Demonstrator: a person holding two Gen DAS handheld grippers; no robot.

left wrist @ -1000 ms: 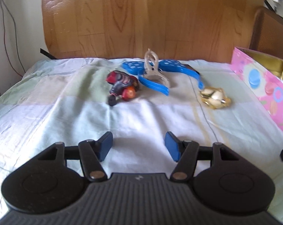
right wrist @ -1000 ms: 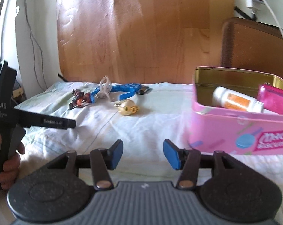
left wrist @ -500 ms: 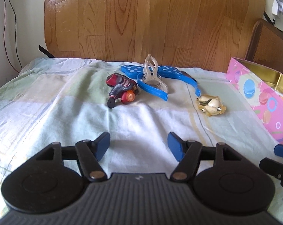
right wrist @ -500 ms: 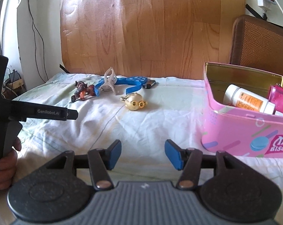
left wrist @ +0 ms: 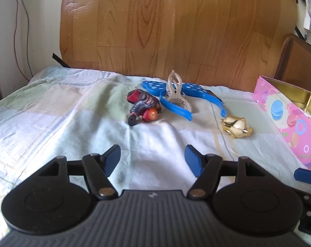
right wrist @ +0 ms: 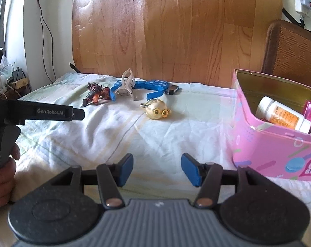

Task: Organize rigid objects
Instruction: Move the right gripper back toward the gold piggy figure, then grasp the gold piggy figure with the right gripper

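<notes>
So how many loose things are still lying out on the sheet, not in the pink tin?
5: a toy figure, a clear hair clip resting on a blue headband, a lighter behind it, and a gold toy nearest the tin. Others may be hidden.

left gripper point(left wrist: 152, 160) jaws apart and empty, right gripper point(right wrist: 157, 169) likewise, both angled downward

Setting was a home bedroom. A bed with a pale checked sheet point(left wrist: 73, 123) filled the lower frame; a wood-grain headboard point(left wrist: 176, 30) stood behind it. A woven chair back point(right wrist: 295, 51) sat upper right, loose cables point(right wrist: 44, 20) ran down the white wall upper left, and a power strip point(right wrist: 303, 2) hung top right.
</notes>
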